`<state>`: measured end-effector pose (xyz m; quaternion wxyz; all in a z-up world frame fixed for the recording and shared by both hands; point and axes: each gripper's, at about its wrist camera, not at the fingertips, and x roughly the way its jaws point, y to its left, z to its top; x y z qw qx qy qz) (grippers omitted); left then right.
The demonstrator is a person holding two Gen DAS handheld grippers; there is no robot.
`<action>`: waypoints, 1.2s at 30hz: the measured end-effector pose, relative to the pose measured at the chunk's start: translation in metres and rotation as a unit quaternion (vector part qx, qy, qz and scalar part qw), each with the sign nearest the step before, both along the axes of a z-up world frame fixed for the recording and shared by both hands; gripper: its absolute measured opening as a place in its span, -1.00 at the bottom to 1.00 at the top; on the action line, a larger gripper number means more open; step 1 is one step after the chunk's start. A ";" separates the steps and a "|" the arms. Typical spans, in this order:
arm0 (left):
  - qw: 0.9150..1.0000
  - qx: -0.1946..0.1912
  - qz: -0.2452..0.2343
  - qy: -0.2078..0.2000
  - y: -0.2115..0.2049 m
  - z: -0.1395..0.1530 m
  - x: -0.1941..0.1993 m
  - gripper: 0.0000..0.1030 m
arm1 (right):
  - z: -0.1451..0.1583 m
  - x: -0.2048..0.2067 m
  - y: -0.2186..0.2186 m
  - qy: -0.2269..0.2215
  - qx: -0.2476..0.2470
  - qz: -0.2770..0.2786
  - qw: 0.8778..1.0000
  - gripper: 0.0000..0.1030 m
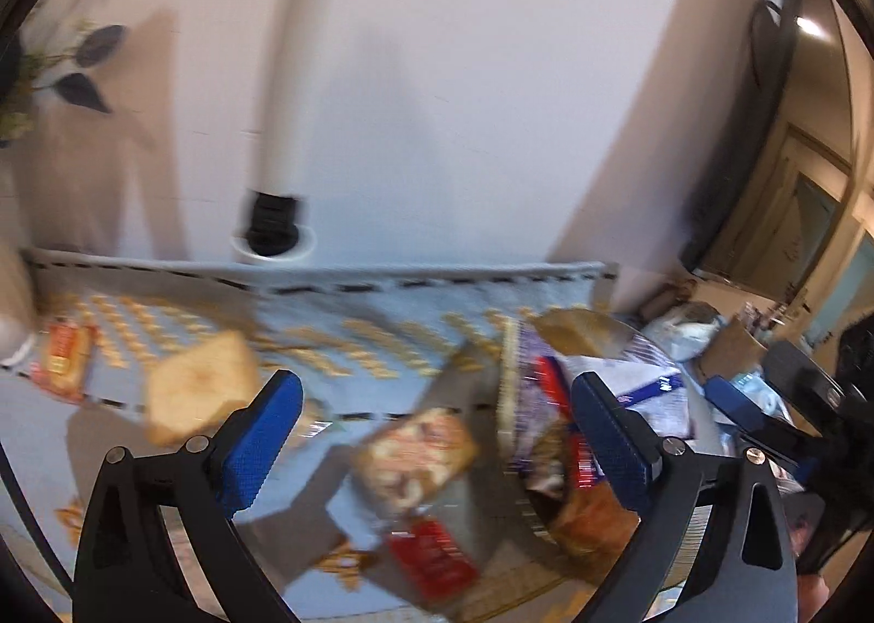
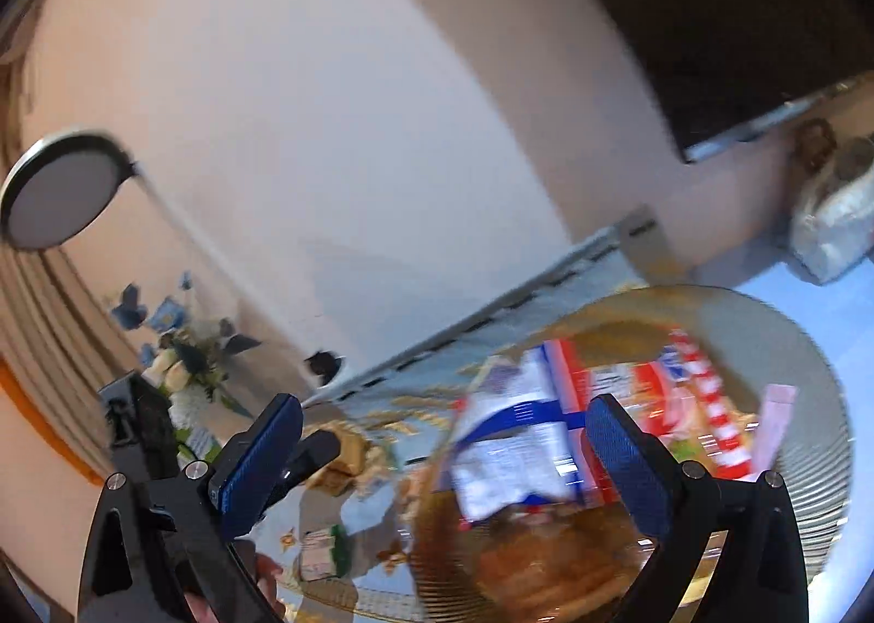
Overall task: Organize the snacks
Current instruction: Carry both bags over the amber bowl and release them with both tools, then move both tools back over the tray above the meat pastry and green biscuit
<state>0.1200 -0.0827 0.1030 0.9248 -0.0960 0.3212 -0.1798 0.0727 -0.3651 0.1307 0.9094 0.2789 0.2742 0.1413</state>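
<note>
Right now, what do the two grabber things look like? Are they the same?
Yes, they look like twins. The left gripper and the right gripper each have two black plastic arms with triangle-shaped holes and small round silver screws. Each finger ends in a flat blue pad with a bumpy, dotted texture. No sleeves or cables show clearly.

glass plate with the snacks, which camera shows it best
The right wrist view: the ribbed glass plate fills the lower right, with most of its round rim and the piled snack packets visible, though blurred. The left wrist view catches only part of it at the right, largely behind the left hand-held gripper's finger.
</note>
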 end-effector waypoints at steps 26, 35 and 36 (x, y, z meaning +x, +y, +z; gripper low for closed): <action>0.970 0.125 0.184 0.097 0.194 -0.103 0.085 0.92 | -0.107 0.048 0.295 0.115 -0.240 0.218 0.939 1.00; 0.962 0.153 0.186 0.125 0.198 -0.159 0.121 1.00 | -0.142 0.046 0.332 0.113 -0.331 0.220 0.911 1.00; 0.962 0.154 0.186 0.125 0.197 -0.164 0.123 1.00 | -0.143 0.045 0.333 0.113 -0.334 0.219 0.910 1.00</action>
